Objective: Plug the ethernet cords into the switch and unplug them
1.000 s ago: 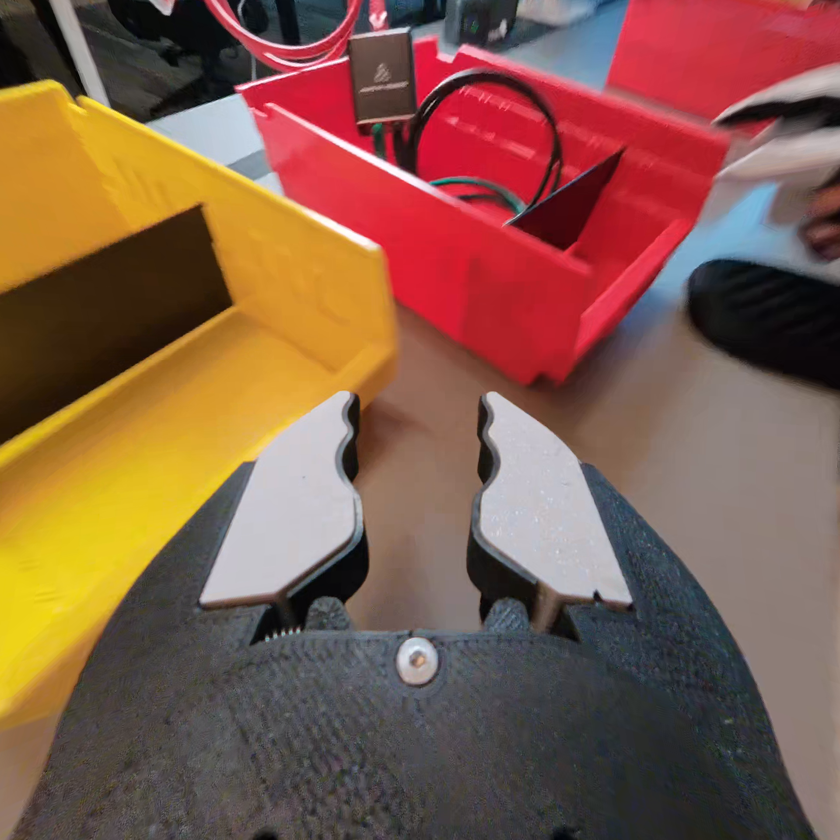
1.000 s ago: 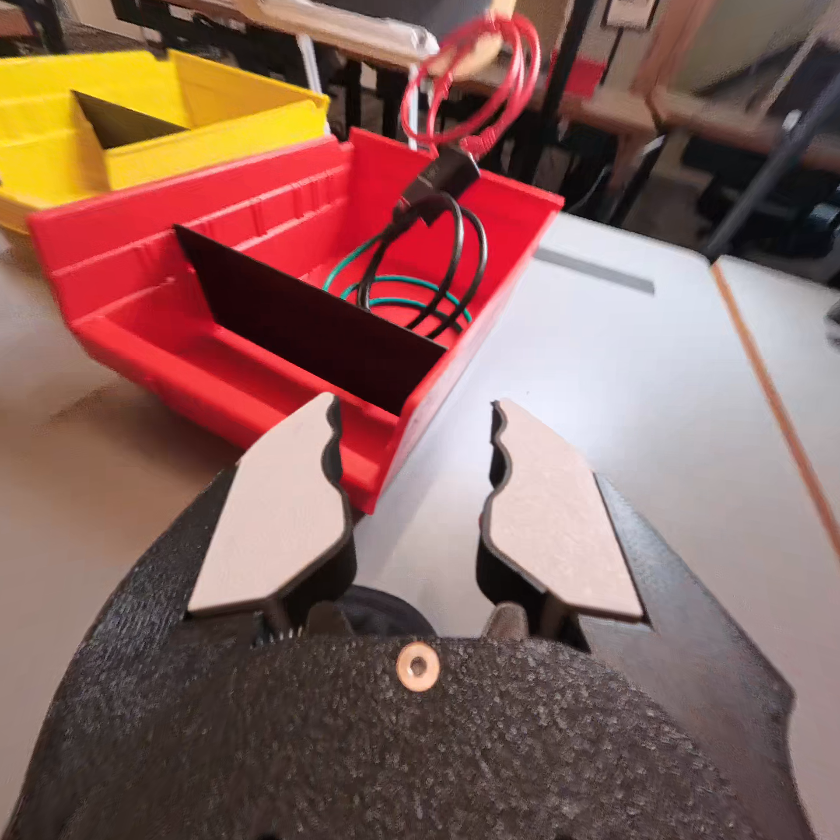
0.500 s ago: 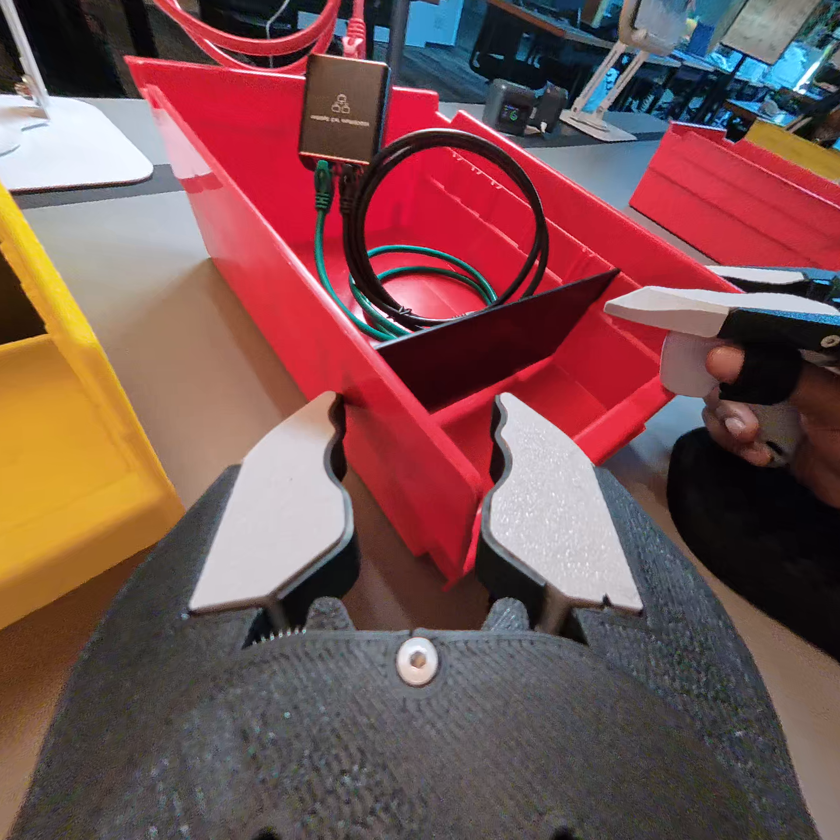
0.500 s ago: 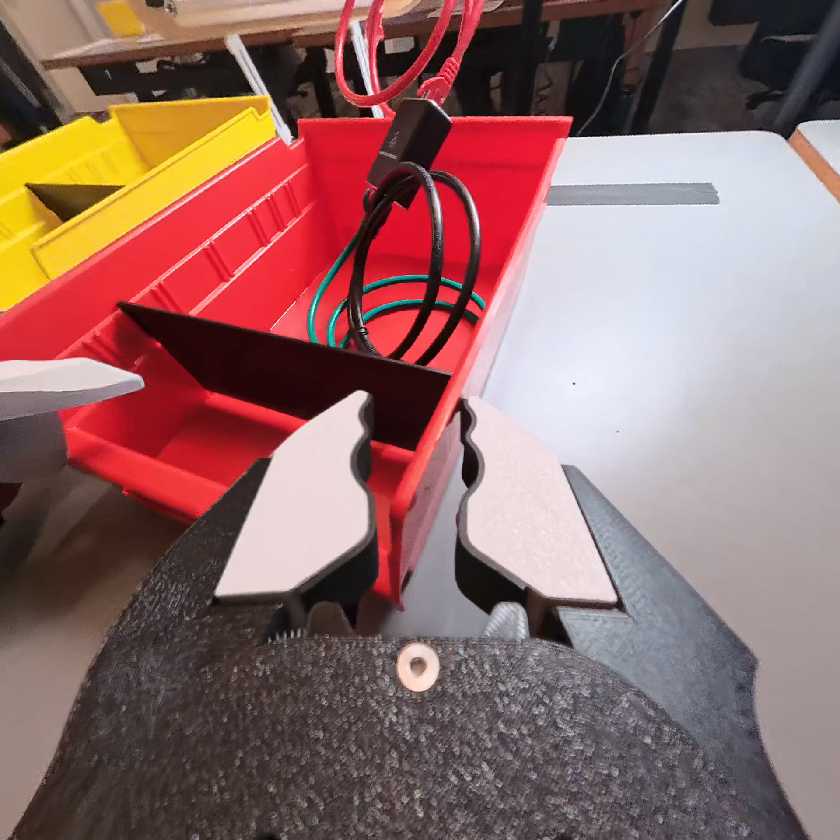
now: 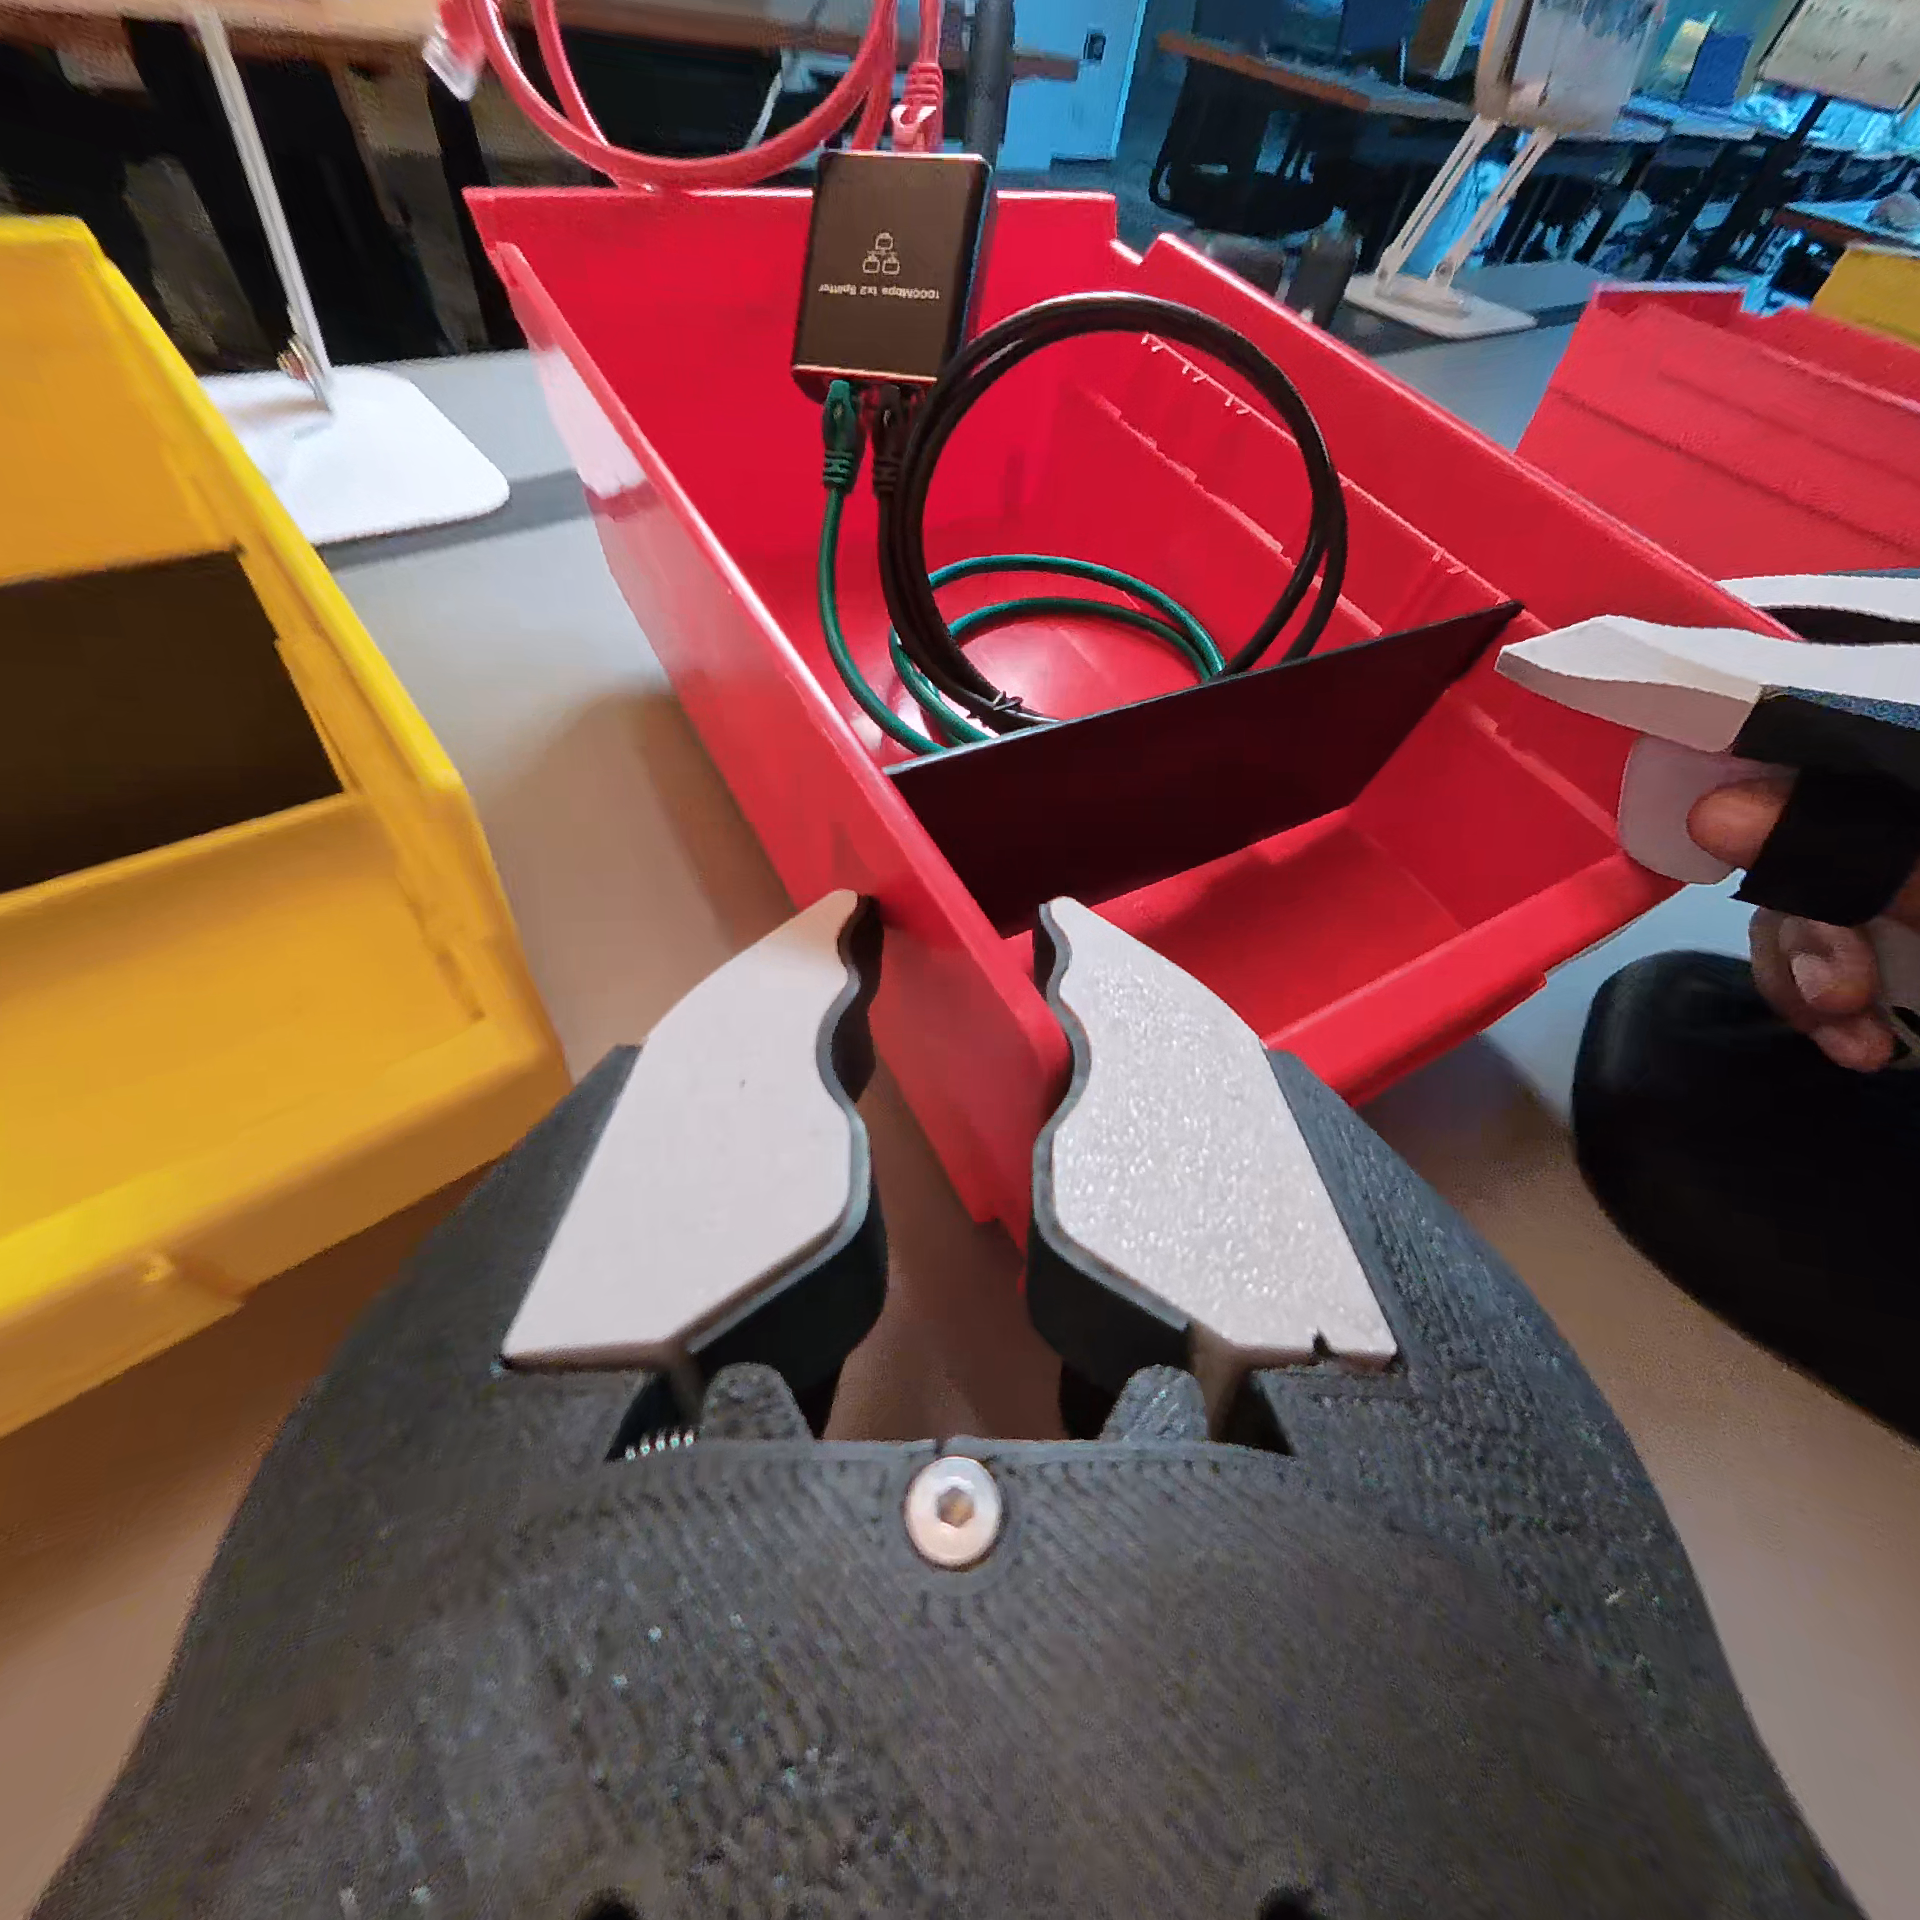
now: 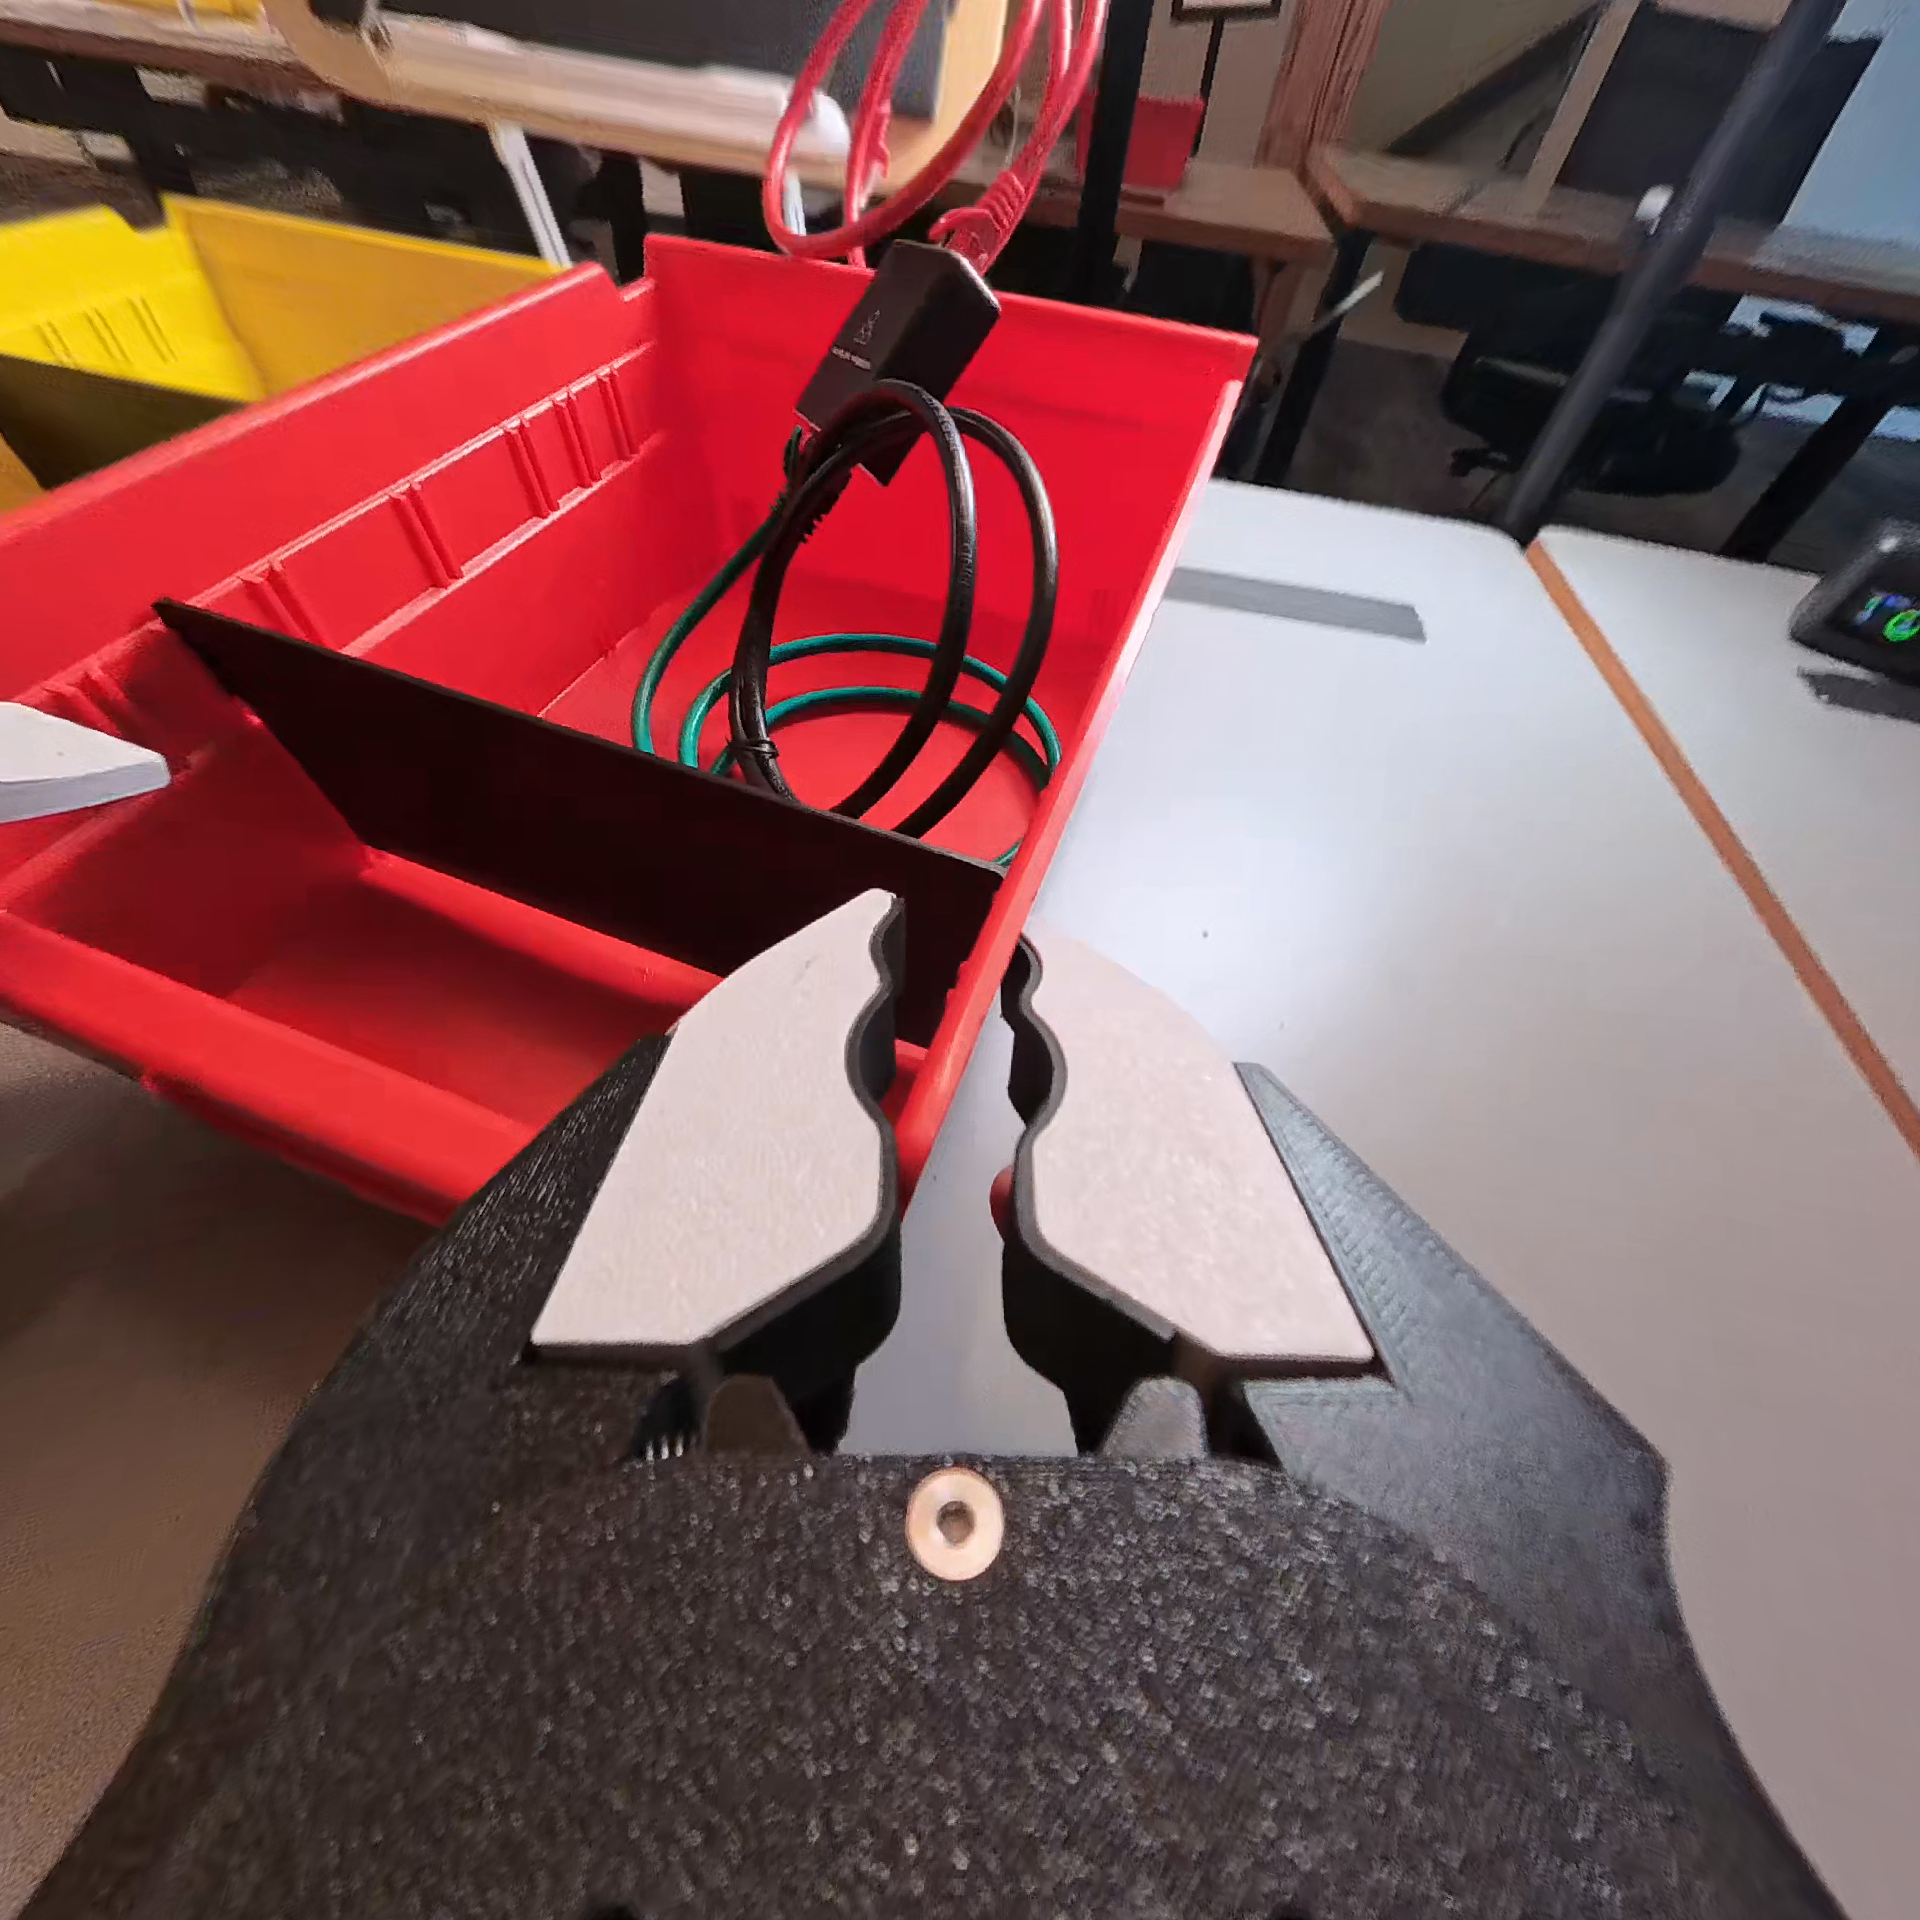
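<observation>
My left gripper (image 5: 956, 997) and right gripper (image 6: 951, 997) each straddle a side wall of the red bin (image 5: 1455, 540) — fingers nearly clenched on it. The switch (image 5: 888, 275) leans at the far end, green cord (image 5: 1039, 582) and black cord (image 5: 1320, 488) plugged in; an uneven pull could topple it.

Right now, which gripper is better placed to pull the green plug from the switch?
Probably left. The left gripper straddles the left wall of the red bin, the side where the green plug enters the switch; the black cord loops toward the right gripper.
</observation>
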{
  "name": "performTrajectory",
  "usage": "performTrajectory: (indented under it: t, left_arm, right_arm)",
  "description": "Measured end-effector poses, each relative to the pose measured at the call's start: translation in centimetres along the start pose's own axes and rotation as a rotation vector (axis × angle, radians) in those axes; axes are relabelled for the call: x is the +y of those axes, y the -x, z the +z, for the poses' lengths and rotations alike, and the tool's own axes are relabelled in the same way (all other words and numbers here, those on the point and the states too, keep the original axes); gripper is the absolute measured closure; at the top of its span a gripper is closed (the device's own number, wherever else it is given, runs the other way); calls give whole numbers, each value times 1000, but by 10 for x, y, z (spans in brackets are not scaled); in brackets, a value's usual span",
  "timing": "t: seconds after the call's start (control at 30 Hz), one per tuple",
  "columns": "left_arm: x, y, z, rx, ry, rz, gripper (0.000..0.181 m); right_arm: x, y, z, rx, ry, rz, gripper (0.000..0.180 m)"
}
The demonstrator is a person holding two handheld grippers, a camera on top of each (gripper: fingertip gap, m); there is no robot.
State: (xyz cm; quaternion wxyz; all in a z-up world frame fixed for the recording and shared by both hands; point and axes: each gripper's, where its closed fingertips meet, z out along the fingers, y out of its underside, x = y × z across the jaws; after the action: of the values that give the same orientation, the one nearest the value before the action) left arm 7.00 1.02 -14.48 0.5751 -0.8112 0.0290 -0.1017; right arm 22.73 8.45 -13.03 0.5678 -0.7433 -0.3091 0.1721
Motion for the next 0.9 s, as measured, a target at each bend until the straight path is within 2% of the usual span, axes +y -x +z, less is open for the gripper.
performTrajectory:
  t: [0.2,0.33,0.43,0.63,0.77,0.9]
  left_arm:
    - [-71,20,-58,-93,-153,77,154]
    - [-108,66,-123,-230,-229,98,154]
    - [-115,107,-177,-352,-258,95,155]
    - [-91,190,-279,-561,-252,56,158]
    - [-52,237,-329,-648,-192,9,159]
    - [-4,270,-356,-679,-122,-60,159]
  right_arm:
    - [-89,38,-12,-61,-172,-50,162]
    - [-147,104,1,-186,-267,-78,161]
    - [-174,168,16,-296,-303,-89,162]
    - [-185,305,41,-507,-292,-102,159]
    - [-161,384,56,-631,-225,-99,156]
    - [-123,438,70,-711,-129,-103,154]
